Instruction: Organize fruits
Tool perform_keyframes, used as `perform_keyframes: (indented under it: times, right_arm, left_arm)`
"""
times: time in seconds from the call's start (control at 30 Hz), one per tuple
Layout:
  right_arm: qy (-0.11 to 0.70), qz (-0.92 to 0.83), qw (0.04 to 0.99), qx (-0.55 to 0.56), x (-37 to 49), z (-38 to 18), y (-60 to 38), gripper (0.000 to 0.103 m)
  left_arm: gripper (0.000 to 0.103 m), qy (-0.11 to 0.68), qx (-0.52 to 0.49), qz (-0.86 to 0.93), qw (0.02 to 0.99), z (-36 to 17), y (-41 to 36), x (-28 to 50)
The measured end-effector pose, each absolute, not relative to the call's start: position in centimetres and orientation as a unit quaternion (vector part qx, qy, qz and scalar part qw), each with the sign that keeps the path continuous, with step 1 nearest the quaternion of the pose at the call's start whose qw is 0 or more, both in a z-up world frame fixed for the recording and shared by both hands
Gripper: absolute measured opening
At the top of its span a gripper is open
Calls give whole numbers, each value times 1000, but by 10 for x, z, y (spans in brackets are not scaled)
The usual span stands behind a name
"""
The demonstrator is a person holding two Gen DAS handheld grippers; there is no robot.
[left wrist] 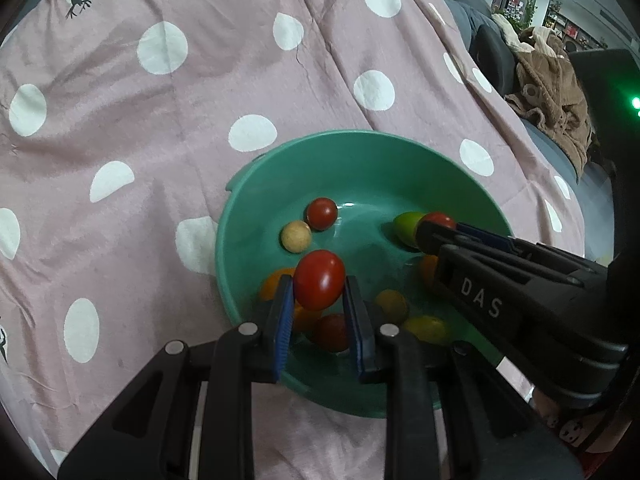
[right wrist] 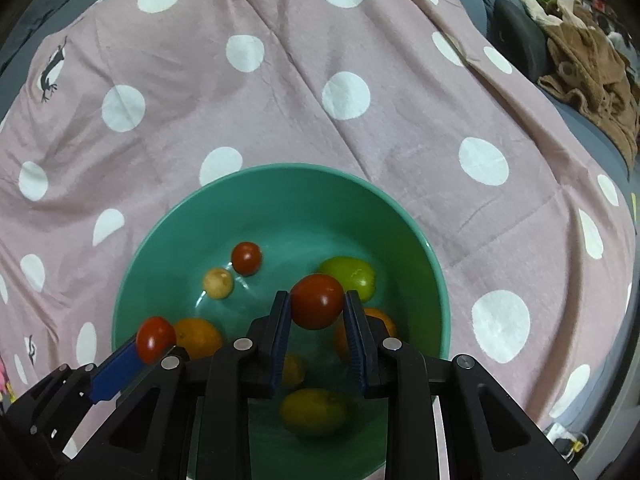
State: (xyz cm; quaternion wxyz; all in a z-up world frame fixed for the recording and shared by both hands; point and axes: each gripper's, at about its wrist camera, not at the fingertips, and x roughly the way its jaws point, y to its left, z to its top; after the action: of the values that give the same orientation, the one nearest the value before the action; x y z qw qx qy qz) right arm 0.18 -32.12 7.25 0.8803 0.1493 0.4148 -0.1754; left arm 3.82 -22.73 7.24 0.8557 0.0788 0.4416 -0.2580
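Both hand-held grippers reach over the teal bowl point(left wrist: 240, 216), each clamped on a red tomato. Between the blue pads of the left hand-held gripper point(left wrist: 319, 300) sits an oval red tomato point(left wrist: 319, 279), its long axis tilted up and slightly rightward — above the fruit in the bowl. The right hand-held gripper point(right wrist: 316, 312) comes in level from the right, pinching a rounder tomato point(right wrist: 317, 301) just before a green fruit point(right wrist: 352, 276). Ahead of both lie a small red tomato point(left wrist: 321, 213) and a pale round fruit point(left wrist: 296, 237) — touching. The bowl rests on a pink polka-dot cloth point(left wrist: 160, 120).
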Motion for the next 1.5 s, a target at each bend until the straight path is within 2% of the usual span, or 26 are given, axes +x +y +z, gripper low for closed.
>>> perform_keyframes:
  times: [0.13,0.2,0.23,0.27,0.3,0.37,0.47,1.5]
  right_arm:
    - [415,-170,881,154,1,73,-323,27]
    - [412,-169,881,158,0,75,-324,27]
    - [410,-168,882,160,-1,77,-324,28]
    - [408,-166,883,160,-2,78,-323,31]
    - [406,-164,885,161,-3,79,-323,33]
    - [400,-165,887,160,-6,83,-322,46]
    - [389,-171,891,159,-12,91,-321,48]
    - [378,-199,894,133,-22,105,-316,50]
  left_arm:
    - [26,439,77,-266,855,72,-228,35]
    - [41,437,74,-263,857,76,-226,33]
    - [55,434,73,-261,859,78,-225,33]
    - [64,430,71,-259,862,81,-224,32]
    - [66,425,68,-257,865,85,-222,31]
    - [74,420,67,-253,869,93,-219,29]
    - [82,405,64,-247,878,105,-212,25]
    - [84,412,54,-217,883,106,-194,18]
